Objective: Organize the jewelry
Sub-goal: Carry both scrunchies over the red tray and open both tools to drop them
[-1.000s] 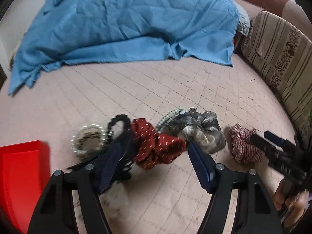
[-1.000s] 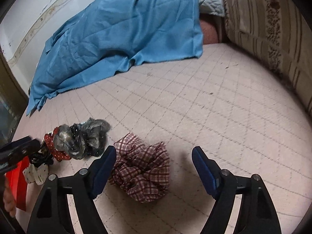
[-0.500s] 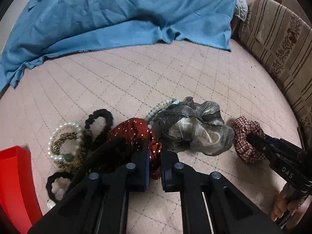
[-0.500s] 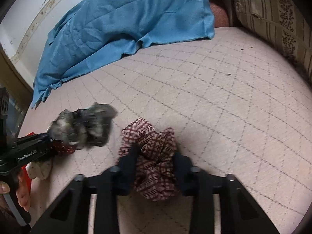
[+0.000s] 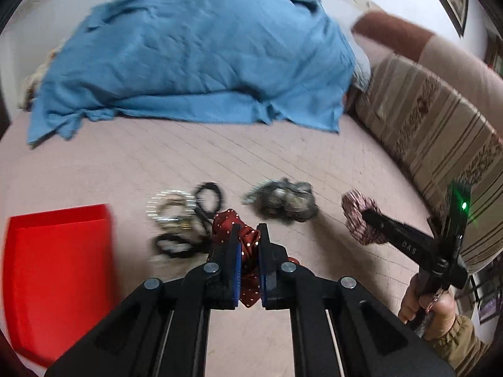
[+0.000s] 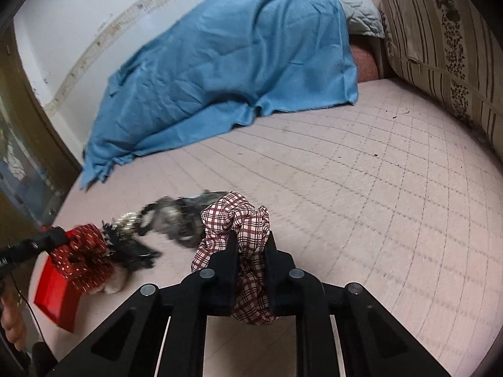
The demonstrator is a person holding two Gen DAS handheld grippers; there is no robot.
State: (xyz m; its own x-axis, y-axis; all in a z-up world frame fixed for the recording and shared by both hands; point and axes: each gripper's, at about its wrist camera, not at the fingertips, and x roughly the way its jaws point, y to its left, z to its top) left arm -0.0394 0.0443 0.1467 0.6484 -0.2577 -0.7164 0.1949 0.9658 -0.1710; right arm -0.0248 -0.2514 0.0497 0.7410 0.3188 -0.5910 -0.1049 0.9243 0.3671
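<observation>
My left gripper [image 5: 248,231] is shut on a dark red white-dotted scrunchie [image 5: 224,223], raised a little off the pink bed cover. In the right wrist view the same red scrunchie [image 6: 83,251] hangs from the left gripper [image 6: 64,237] over the red box [image 6: 50,295]. My right gripper [image 6: 251,235] has its jaws closing on a red-and-white plaid scrunchie [image 6: 232,216], which is pinched between the pads and lifted. On the cover lie a grey-silver scrunchie [image 5: 283,201], pearl bracelets [image 5: 169,210] and black hair ties [image 5: 209,194].
A red box [image 5: 56,267] sits at the near left on the cover. A blue blanket [image 5: 195,62] is heaped along the far side. A striped cushion [image 5: 433,132] borders the right. A person's hand [image 5: 440,308] holds the right gripper's handle.
Both grippers closed from wide open, the left on the red dotted scrunchie, the right on the plaid one. Both then rose with their scrunchies, the left pulling back from the pile.
</observation>
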